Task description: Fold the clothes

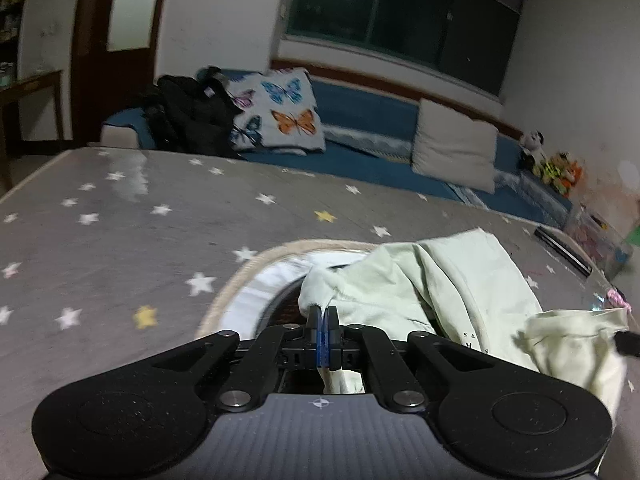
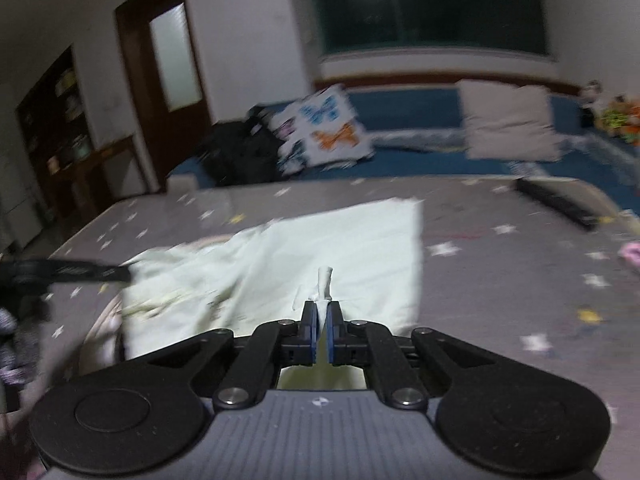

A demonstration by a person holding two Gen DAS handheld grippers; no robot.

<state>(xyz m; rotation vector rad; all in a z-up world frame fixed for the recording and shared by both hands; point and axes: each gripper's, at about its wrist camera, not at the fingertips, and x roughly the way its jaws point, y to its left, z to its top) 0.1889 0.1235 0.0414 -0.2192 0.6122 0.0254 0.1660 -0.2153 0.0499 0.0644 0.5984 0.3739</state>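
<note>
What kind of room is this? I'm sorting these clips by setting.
Most likely a home living room or playroom at night: a blue sofa with a butterfly cushion under a dark window, soft toys at its end, and a grey star-patterned surface holding the pale green garment.

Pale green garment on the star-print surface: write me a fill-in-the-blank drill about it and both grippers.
1. The left gripper is ____ on the pale green garment.
2. The right gripper pinches the same ____.
3. The grey surface is printed with ____.
4. The cushion shows ____.

Missing: shut; garment; stars; butterflies
</note>
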